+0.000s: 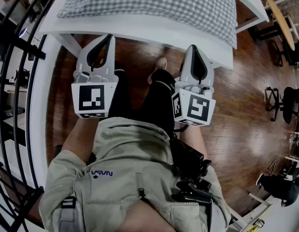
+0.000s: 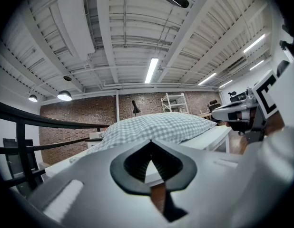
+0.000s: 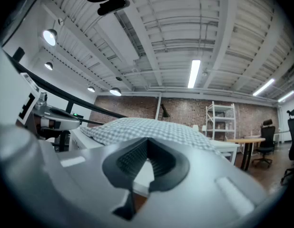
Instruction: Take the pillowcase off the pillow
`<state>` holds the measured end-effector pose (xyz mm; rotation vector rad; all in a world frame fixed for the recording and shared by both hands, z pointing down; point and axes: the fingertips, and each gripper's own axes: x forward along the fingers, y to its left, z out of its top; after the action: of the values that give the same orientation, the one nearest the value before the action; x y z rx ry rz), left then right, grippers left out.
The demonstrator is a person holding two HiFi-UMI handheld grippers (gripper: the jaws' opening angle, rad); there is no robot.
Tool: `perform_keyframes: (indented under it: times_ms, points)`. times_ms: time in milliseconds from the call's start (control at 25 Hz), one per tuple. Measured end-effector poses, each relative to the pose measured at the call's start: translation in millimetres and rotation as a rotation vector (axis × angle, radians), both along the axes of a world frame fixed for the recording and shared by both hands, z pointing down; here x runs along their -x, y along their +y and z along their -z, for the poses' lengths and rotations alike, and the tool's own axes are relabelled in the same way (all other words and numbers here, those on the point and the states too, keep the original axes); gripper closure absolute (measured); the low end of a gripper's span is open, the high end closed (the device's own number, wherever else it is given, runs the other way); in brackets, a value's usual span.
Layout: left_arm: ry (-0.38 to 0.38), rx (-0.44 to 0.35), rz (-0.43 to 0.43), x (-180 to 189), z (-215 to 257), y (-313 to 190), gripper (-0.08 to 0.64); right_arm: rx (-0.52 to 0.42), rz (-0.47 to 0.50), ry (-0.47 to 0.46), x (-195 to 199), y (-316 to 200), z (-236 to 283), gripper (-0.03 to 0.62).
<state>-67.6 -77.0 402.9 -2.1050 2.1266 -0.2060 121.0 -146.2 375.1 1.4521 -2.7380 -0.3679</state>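
Observation:
A pillow in a grey-and-white checked pillowcase (image 1: 154, 4) lies on a white table (image 1: 154, 33) ahead of me. It also shows in the left gripper view as the checked pillowcase (image 2: 156, 127) and in the right gripper view as the same pillowcase (image 3: 147, 129). My left gripper (image 1: 110, 36) is shut and empty, held level just short of the table's near edge. My right gripper (image 1: 193, 47) is likewise shut and empty, short of the edge at the right. Neither touches the pillow.
A black railing (image 1: 14, 37) runs along the left. Wooden floor (image 1: 246, 110) spreads to the right, with black office chairs (image 1: 285, 105) and a wooden table (image 1: 282, 18) beyond. The person's legs and a shoe (image 1: 160, 63) are below the grippers.

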Motion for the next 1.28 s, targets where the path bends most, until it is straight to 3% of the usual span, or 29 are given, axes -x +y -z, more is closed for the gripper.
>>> perform_keyframes:
  times_ms: [280,560,800,1040,1120,1160,1280]
  points:
    - [-0.005,0.015,0.071,54,26,-49,0.558,-0.033,0.055,0.023,38,-57,37,0.589]
    - [0.007,0.061,0.248,148,33,-64,0.558,-0.084,0.255,0.069,139,-83,66,0.589]
    - [0.033,0.121,0.312,196,22,-48,0.558,-0.037,0.402,0.108,224,-71,56,0.589]
    - [0.056,0.17,0.329,230,9,-38,0.484,0.087,0.519,0.291,309,-46,8,0.574]
    - [0.061,0.185,0.332,233,6,-36,0.483,0.119,0.542,0.397,326,-39,-11,0.429]
    - [0.065,0.191,0.333,234,4,-35,0.483,0.131,0.545,0.464,332,-37,-22,0.393]
    - [0.081,0.205,0.329,235,-4,-31,0.483,0.103,0.506,0.641,343,-36,-47,0.383]
